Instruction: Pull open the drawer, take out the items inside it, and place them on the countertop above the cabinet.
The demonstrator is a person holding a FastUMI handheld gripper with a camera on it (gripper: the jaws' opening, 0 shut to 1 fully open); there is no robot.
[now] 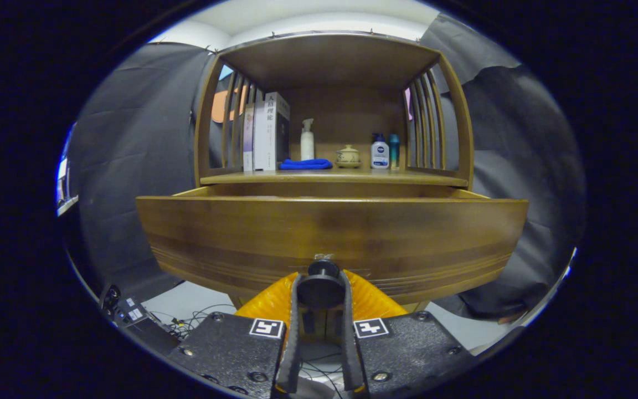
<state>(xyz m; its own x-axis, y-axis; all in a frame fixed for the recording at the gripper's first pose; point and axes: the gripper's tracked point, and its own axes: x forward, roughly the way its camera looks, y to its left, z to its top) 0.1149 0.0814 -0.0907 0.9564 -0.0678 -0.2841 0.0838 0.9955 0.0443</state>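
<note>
Gripper view, facing the cabinet head-on. The gripper (322, 288) has its two fingers closed around the round dark knob (322, 280) at the middle of the drawer (330, 233) front; both fingers press on the knob's sides, one to each side, so the grasp is a firm clamp rather than a loose touch. The drawer front stands forward of the cabinet body: the tops of its two side walls are visible running back toward the countertop (333, 177), so the drawer is already pulled partly open. Its interior lies beyond and above the fingers, hidden behind the tall front panel; what it holds cannot be told from this angle.

The countertop sits directly above and behind the drawer. On it stand books (266, 133), a white pump bottle (307, 141), a folded blue cloth (305, 164), a small lidded pot (348, 155) and two more bottles (384, 151).

Key relation: the knob lies straight ahead on the gripper's own axis, and the drawer slides along that same line, toward the camera. The pull therefore probably calls for a straight draw backward with no sideways drift; afterward the gripper would need to release, rise over the front panel and reach down inside.
</note>
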